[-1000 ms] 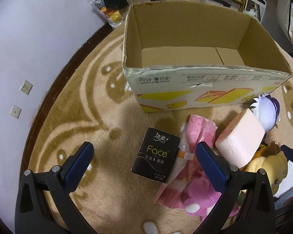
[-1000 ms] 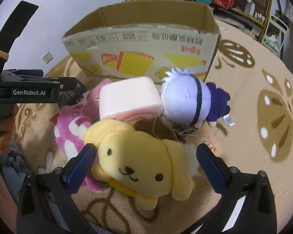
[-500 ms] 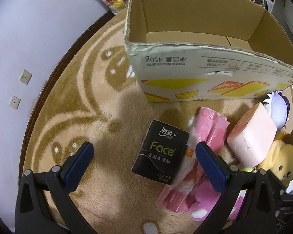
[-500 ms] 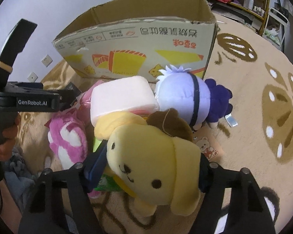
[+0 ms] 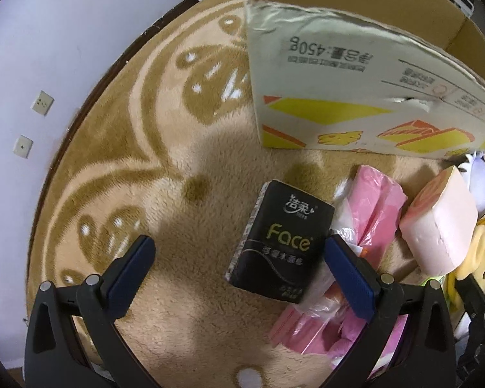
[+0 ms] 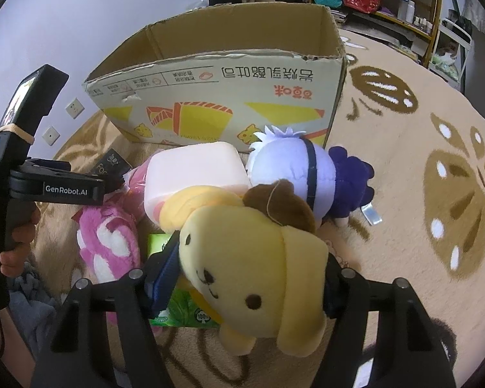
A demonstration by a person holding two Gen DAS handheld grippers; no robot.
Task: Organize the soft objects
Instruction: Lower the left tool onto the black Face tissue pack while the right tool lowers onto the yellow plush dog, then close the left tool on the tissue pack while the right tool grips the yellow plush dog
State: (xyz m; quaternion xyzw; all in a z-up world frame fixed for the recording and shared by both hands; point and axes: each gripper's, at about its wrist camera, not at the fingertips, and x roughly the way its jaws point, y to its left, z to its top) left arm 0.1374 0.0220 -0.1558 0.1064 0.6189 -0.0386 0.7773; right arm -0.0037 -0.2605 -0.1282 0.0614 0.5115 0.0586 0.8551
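Dim indoor light, soft shadows, heavy fisheye bending, black corners.

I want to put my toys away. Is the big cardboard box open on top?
Open. The cardboard box has no lid or flaps across the top; both wrist views look over its torn rim at the bare brown inner walls.

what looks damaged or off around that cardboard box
The cardboard box has a ragged top edge and a small tear in its printed front wall. The printing reads upside down, so the box seems to stand inverted.

Both wrist views steeply downward, close over rug, sharing cardboard box, tissue pack.
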